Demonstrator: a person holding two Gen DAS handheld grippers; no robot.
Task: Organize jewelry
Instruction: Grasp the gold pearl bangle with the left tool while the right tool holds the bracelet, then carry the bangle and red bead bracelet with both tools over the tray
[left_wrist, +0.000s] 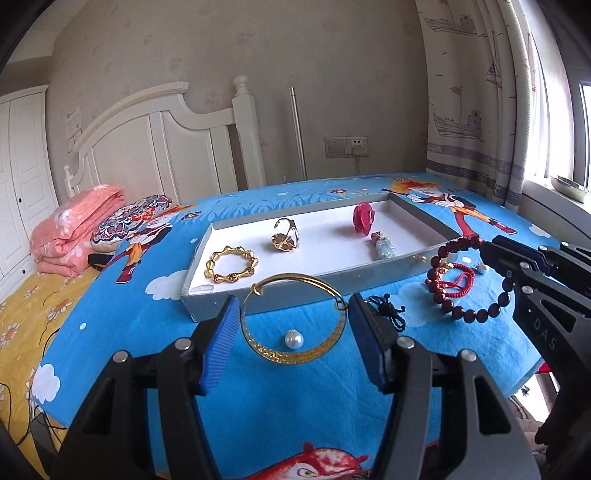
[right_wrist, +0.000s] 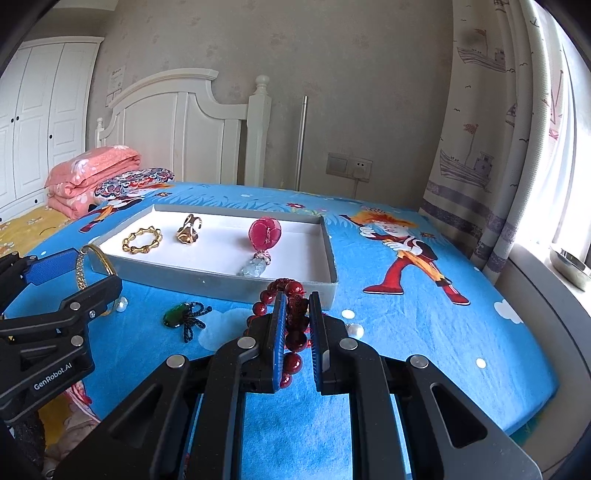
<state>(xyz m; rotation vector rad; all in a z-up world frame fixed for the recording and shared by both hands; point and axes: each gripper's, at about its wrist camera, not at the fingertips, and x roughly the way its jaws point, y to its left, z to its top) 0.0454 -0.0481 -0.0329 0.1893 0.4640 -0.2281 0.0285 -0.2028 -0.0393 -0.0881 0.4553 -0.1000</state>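
My left gripper (left_wrist: 293, 325) is shut on a thin gold bangle (left_wrist: 295, 356), its blue pads pressing both sides of the hoop, which hangs just above the blue bedsheet in front of the grey tray (left_wrist: 258, 291). In the right wrist view the bangle (right_wrist: 82, 269) stands upright in that gripper (right_wrist: 74, 273). My right gripper (right_wrist: 297, 314) is shut on a dark red bead bracelet (right_wrist: 295, 343), near the tray's front right corner. The tray holds a gold bamboo-link bracelet (left_wrist: 231, 264), a gold ring (left_wrist: 284, 236), a red flower clip (left_wrist: 362, 218) and a pale pendant (left_wrist: 384, 247).
Loose on the sheet lie a pearl (left_wrist: 293, 338), a green pendant on black cord (right_wrist: 173, 317), a red string bracelet (left_wrist: 454, 282) and another pearl (right_wrist: 355, 329). A folded pink quilt (left_wrist: 77, 229) and a patterned pillow (left_wrist: 129, 221) sit at the left. The bed's edge runs along the right.
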